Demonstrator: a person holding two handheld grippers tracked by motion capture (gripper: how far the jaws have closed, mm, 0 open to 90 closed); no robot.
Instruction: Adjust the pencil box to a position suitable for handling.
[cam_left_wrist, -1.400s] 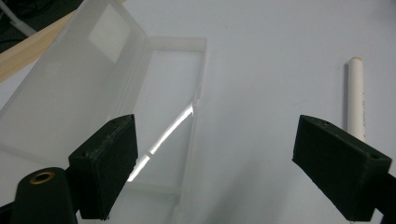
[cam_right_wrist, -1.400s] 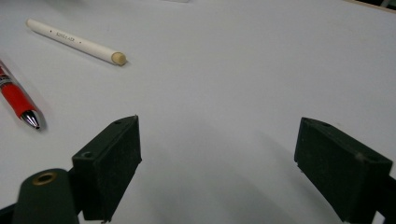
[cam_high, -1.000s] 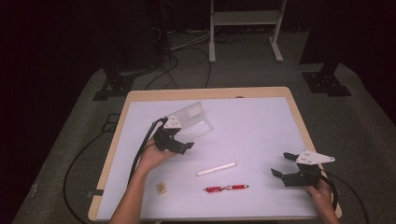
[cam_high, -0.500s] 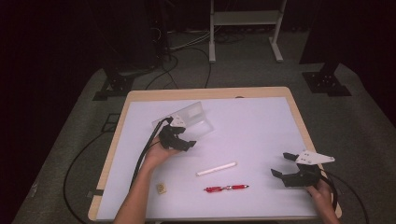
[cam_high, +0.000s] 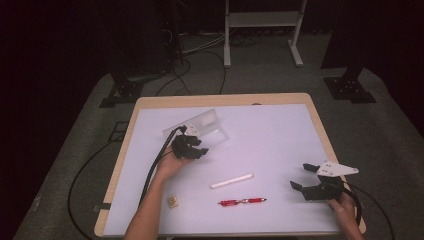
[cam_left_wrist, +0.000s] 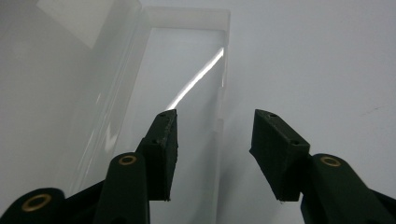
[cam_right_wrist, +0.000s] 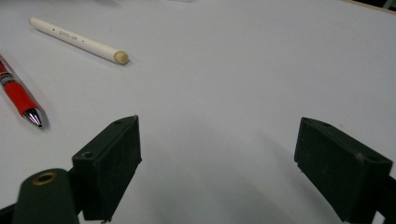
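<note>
A: High view. The clear plastic case (cam_high: 202, 128) lies open on the white table top (cam_high: 270, 135), on its far left part. I take the case as landmark. The left gripper (cam_high: 196, 148) sits at the case's near edge, over its near half, cable trailing back along the forearm.

B: Jaws?

A: They have just been closing. From up here I cannot tell whether the pads press on the plastic. The right gripper (cam_high: 304, 176) is well apart from the case, towards the near right corner, jaws spread with nothing between them. Between the case and that gripper: a white stick (cam_high: 232, 181), and just nearer the person, a red pen (cam_high: 242, 201). A small tan eraser (cam_high: 173, 201) lies nearer still, below the left hand.

B: Left gripper view?

A: The case's transparent wall (cam_left_wrist: 223, 88) runs away from the camera, straight up the gap between the two black jaws. One jaw stands over the case's floor, the other over bare table outside the wall. A gap shows on either side of the wall, so the claw is not yet clamped on it.

B: Right gripper view?

A: Jaws wide, released, only white surface between them. The stick (cam_right_wrist: 77, 40) and the pen's tip (cam_right_wrist: 31, 116) lie off to the left.
</note>
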